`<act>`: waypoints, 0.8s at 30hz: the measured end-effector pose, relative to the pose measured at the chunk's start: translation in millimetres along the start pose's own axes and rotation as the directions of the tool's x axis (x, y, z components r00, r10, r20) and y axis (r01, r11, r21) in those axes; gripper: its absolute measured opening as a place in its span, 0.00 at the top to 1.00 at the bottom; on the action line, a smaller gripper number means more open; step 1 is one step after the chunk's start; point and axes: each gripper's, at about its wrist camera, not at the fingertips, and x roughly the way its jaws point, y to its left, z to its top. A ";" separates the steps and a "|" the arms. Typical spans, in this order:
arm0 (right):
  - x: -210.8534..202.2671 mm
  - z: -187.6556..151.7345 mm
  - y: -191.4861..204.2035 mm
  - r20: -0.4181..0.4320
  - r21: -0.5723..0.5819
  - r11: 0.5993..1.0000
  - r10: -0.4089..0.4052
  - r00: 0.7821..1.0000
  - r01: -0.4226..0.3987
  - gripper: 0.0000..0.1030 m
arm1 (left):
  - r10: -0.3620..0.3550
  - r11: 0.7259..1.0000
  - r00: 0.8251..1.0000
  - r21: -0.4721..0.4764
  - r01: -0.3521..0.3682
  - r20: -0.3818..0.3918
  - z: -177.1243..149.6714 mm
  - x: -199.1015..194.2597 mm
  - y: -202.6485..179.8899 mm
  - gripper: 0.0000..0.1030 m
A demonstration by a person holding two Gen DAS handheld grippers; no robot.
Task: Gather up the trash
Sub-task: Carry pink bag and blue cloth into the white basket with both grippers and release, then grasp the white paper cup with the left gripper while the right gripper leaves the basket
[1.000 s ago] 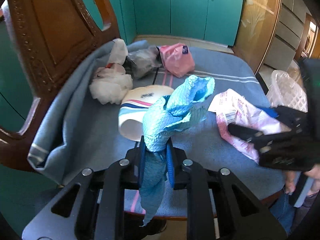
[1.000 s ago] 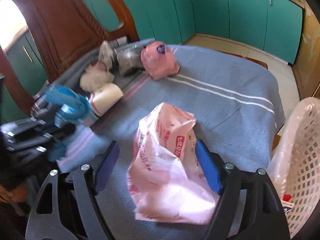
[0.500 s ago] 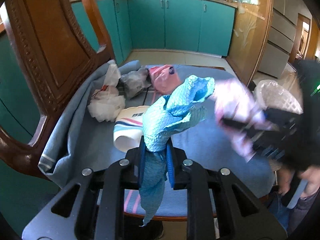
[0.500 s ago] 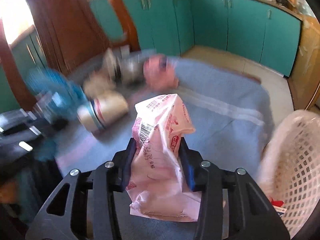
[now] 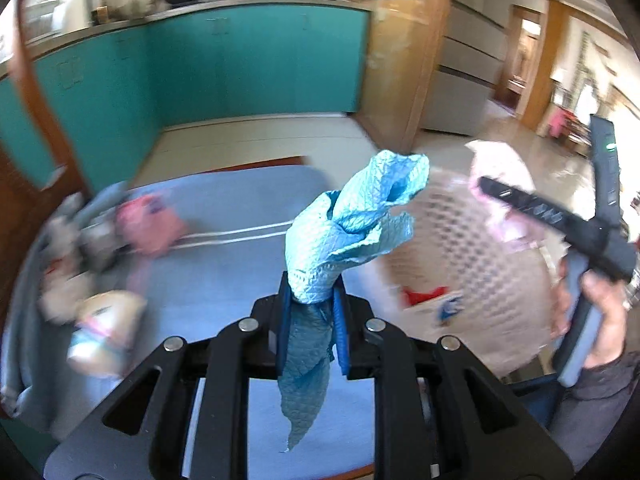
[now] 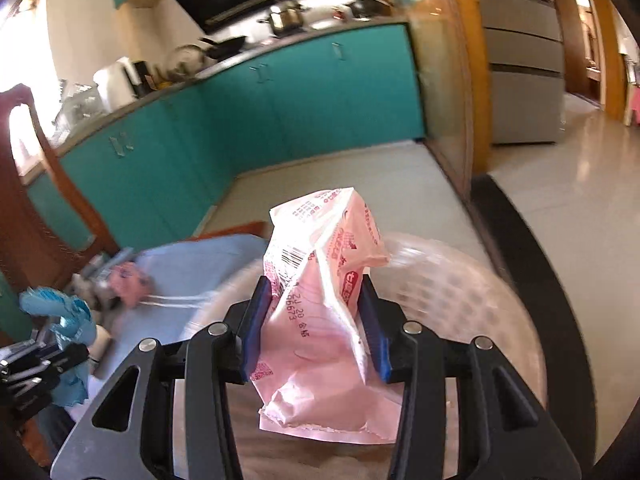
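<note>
One blue tablecloth [image 5: 240, 208], teal cabinets [image 6: 304, 92]

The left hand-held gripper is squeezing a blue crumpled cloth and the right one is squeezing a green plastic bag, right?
Not quite. The right hand-held gripper is squeezing a pink plastic bag with red print, not a green one, as the right wrist view shows. The rest holds: the left hand-held gripper is squeezing the blue crumpled cloth.

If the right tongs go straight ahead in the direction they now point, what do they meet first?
Probably the white basket, which blurs just beyond the right tongs and the pink wrapper they hold. Depth is unclear; they may pass over its rim.
</note>
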 end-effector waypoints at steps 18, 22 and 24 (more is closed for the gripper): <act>-4.1 -4.5 -36.6 -0.023 0.091 0.991 -0.092 0.995 0.094 0.38 | -0.127 0.986 0.989 0.094 0.134 -0.077 16.6 65.3 -71.3 0.42; -3.4 -2.9 -33.1 -0.016 0.104 0.991 -0.080 0.997 0.081 0.35 | -0.034 0.997 0.998 0.068 0.038 -0.048 12.2 52.7 -46.8 0.38; -3.3 -2.7 -29.6 -0.012 0.093 0.993 -0.074 0.997 0.074 0.34 | 0.045 0.998 0.998 0.050 -0.044 -0.034 6.9 44.5 -25.9 0.37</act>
